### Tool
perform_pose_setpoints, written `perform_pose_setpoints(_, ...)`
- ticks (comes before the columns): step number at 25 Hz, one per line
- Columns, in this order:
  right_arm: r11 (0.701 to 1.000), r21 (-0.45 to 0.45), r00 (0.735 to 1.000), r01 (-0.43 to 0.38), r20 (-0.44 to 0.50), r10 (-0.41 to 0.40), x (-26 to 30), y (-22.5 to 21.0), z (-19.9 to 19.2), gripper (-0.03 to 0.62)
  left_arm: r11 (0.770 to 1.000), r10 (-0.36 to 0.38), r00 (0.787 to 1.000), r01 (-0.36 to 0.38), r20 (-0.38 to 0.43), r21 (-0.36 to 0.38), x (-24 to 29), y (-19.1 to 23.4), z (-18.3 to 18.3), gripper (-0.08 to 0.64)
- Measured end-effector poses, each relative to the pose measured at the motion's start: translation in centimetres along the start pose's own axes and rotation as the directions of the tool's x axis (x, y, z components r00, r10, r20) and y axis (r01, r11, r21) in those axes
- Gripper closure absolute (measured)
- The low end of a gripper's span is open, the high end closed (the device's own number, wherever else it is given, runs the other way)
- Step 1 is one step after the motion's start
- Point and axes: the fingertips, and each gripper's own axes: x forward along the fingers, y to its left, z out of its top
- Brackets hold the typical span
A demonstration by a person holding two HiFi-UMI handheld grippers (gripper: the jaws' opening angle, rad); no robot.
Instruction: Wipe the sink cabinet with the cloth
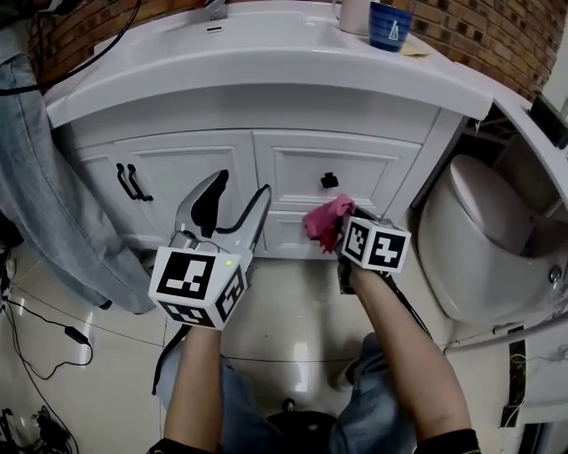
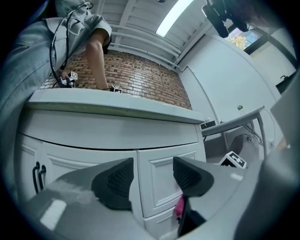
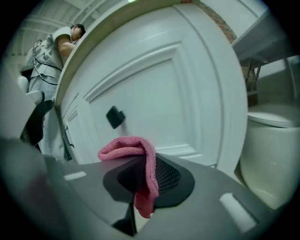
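A white toilet (image 1: pixel 484 239) stands at the right, its lid apparently down. At the back right of the worktop (image 1: pixel 266 66) a dark blue cup (image 1: pixel 389 25) sits just beside a white container (image 1: pixel 355 15), with a small yellowish item (image 1: pixel 414 50) near them. A red brick wall (image 1: pixel 479 35) runs behind. At the left stands a person in pale jeans (image 1: pixel 44 168), a forearm (image 2: pixel 96 56) lowered toward the back of the worktop. Black cable (image 1: pixel 53 341) trails over the glossy pale tiled floor (image 1: pixel 293 324). A long strip light (image 2: pixel 176 18) glows on the ceiling.
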Motion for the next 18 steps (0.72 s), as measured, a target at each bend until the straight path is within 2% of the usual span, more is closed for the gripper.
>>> perform_pose_setpoints(3,0.996,0.023,0.996,0.088,0.022,-0.088,-2.3,-6.0,1.0,0.548,1.000,-0.022,1.000,0.022,-0.007,-0.006,1.0,-1.3,-0.4,0.291)
perform_pose_setpoints(6,0.978,0.050,0.978,0.202,0.036,-0.204,-4.3,-11.6,1.4,0.548,0.999,-0.042,0.999,0.043,-0.024,0.005,1.3,-2.3,-1.0,0.291)
perform_pose_setpoints(8,0.959,0.122,0.964,0.255,0.041,-0.262,-5.5,-14.8,1.5,0.548,0.999,-0.046,0.998,0.047,-0.031,0.014,1.1,-2.6,-1.0,0.291)
perform_pose_setpoints(10,0.942,0.211,0.960,0.261,0.043,-0.275,-6.2,-16.3,1.2,0.548,0.999,-0.043,0.999,0.044,-0.029,0.026,0.6,-2.6,-0.7,0.291)
perform_pose_setpoints(13,0.944,0.251,0.974,0.214,0.013,-0.225,-5.1,-14.2,-0.6,0.548,0.999,-0.028,0.999,0.029,-0.024,0.032,-0.1,-1.8,-0.4,0.291)
perform_pose_setpoints(15,0.962,0.218,0.987,0.163,-0.032,-0.160,-3.4,-10.8,-2.3,0.548,0.999,-0.018,1.000,0.019,-0.021,0.026,-0.5,-1.3,-0.2,0.291)
perform_pose_setpoints(18,0.982,0.182,0.997,0.044,-0.075,-0.031,-0.4,-4.1,-4.0,0.548,1.000,-0.005,1.000,0.006,-0.019,0.022,-1.2,-0.8,-0.1,0.291)
